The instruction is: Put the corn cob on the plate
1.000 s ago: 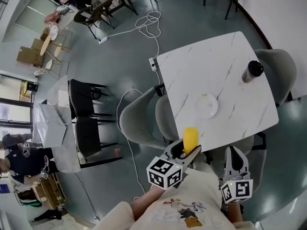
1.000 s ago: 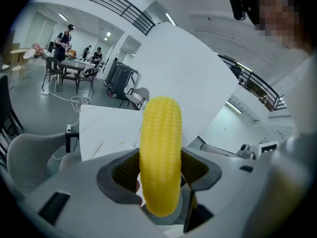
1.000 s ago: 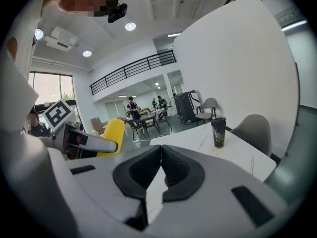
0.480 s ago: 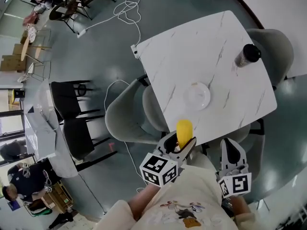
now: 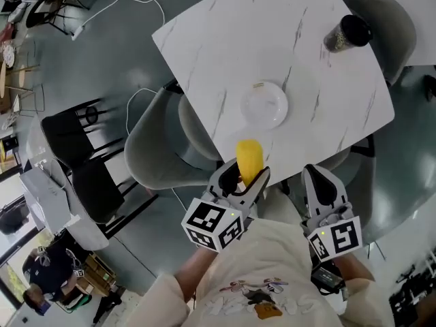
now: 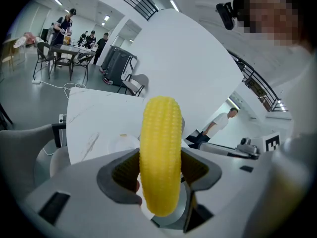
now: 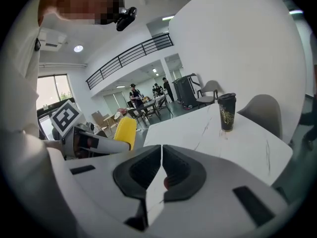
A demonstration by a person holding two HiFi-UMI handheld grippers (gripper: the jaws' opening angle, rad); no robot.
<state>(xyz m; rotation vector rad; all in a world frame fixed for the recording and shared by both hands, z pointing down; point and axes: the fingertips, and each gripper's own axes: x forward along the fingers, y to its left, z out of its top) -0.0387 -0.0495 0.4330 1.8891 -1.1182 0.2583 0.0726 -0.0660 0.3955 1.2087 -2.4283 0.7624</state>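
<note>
The corn cob [image 6: 160, 157] is a stubby, bright yellow cylinder with neat kernel rows and a rounded tip. It stands between the jaws of the left gripper [image 6: 161, 175], whose dark ribbed pads clamp its lower half, raised over the near edge of the table [image 5: 225, 53]. Beside it the right gripper [image 7: 161, 158] points forward, jaws pressed together on nothing. Beyond the cob a round white plate [image 5: 264, 105] lies on the square, white-marbled table. A dark lidded cup [image 5: 344, 33] stands near the far corner.
</note>
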